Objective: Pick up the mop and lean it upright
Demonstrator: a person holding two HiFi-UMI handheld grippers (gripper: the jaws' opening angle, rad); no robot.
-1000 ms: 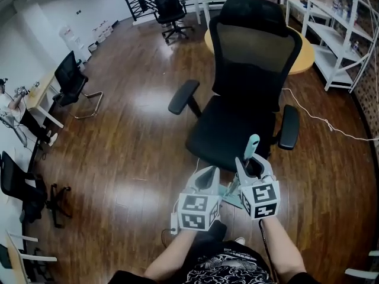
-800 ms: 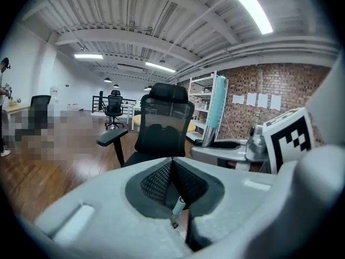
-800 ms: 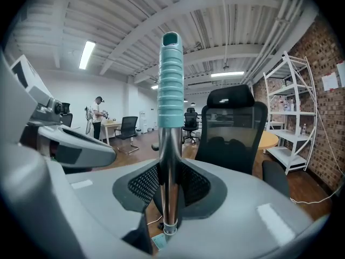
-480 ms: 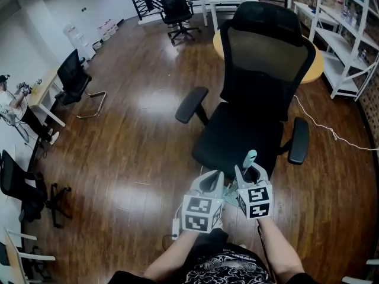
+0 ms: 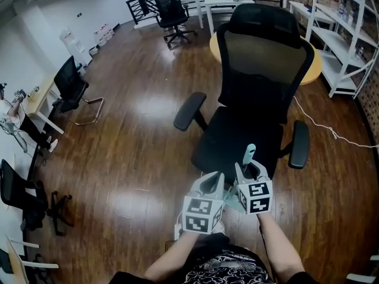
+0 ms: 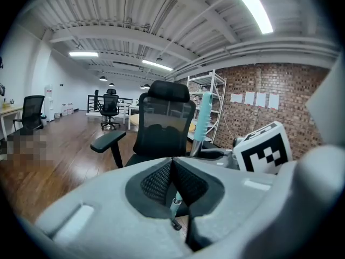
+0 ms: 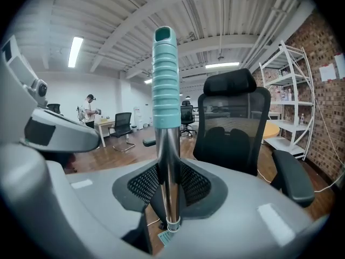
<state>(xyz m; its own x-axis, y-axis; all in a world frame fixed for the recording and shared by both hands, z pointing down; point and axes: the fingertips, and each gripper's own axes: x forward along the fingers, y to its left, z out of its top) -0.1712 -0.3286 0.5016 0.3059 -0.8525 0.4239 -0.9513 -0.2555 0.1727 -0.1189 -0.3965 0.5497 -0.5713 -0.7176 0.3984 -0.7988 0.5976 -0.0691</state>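
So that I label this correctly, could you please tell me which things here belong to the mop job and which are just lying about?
Job: mop, held in right tongs; left tongs beside them.
Lying about: office chair, white shelving, round table, floor cable.

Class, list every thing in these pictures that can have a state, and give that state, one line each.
mop, roughly upright, metal pole gripped below its teal grip.
right claw, shut on the mop.
left claw, shut, holding nothing.
office chair, upright, seat empty.
white cable, lying loose on the floor.
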